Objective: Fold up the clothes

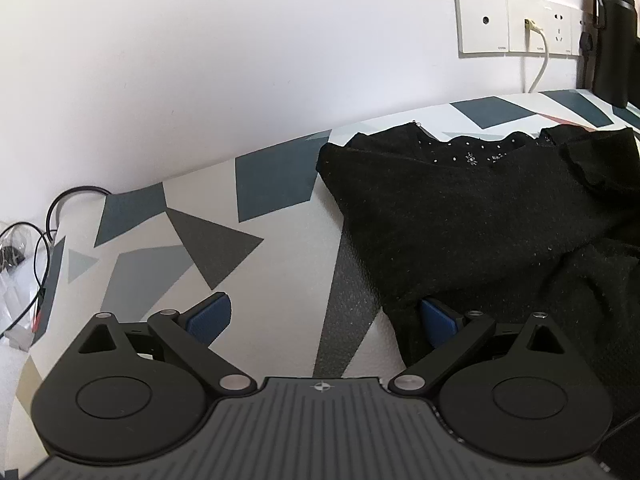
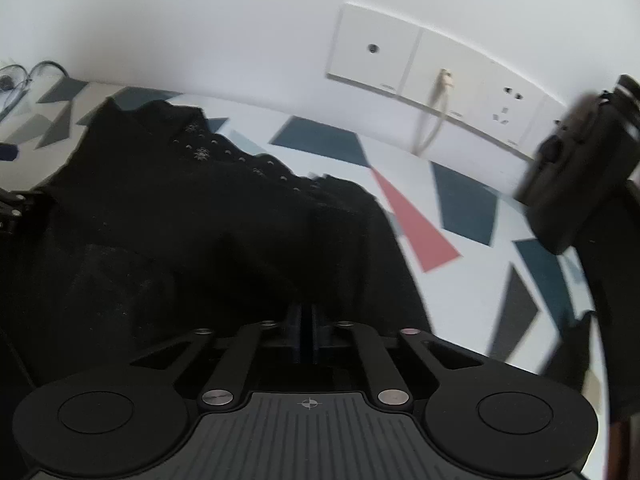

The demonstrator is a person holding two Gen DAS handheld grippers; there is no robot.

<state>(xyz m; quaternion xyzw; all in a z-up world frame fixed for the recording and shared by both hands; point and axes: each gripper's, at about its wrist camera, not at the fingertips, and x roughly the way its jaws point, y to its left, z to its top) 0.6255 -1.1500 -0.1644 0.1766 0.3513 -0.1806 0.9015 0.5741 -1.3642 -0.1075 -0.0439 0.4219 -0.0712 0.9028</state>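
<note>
A black knit top point(image 1: 480, 216) lies on a table point(image 1: 280, 216) whose smooth cover is printed with sharp-edged shapes in slate blue, grey, charcoal and one salmon-pink wedge on off-white. The cloth is fuzzy and matte, with small silvery studs and a flower-like cluster along its scalloped neckline, which faces the white wall. It sits just right of the left gripper point(image 1: 324, 320) and directly ahead of the right gripper point(image 2: 307, 320).

The left gripper's tongs stand spread wide; its ribbed blue pads point(image 1: 210, 316) hold nothing, though the right-hand pad touches the top's hem where it hangs over the table edge.

The right gripper's tongs are nearly pressed together, a thin slit between them, right at the dark fabric; whether they pinch it cannot be told.

White glossy wall plates point(image 1: 520, 20) carry a plugged-in pale cable point(image 1: 538, 64); their tiny printed labels are unreadable. A black cylindrical bottle point(image 1: 614, 36) with pale rings stands beside them. Thin black wires point(image 1: 44, 232) loop at the table's left end.
</note>
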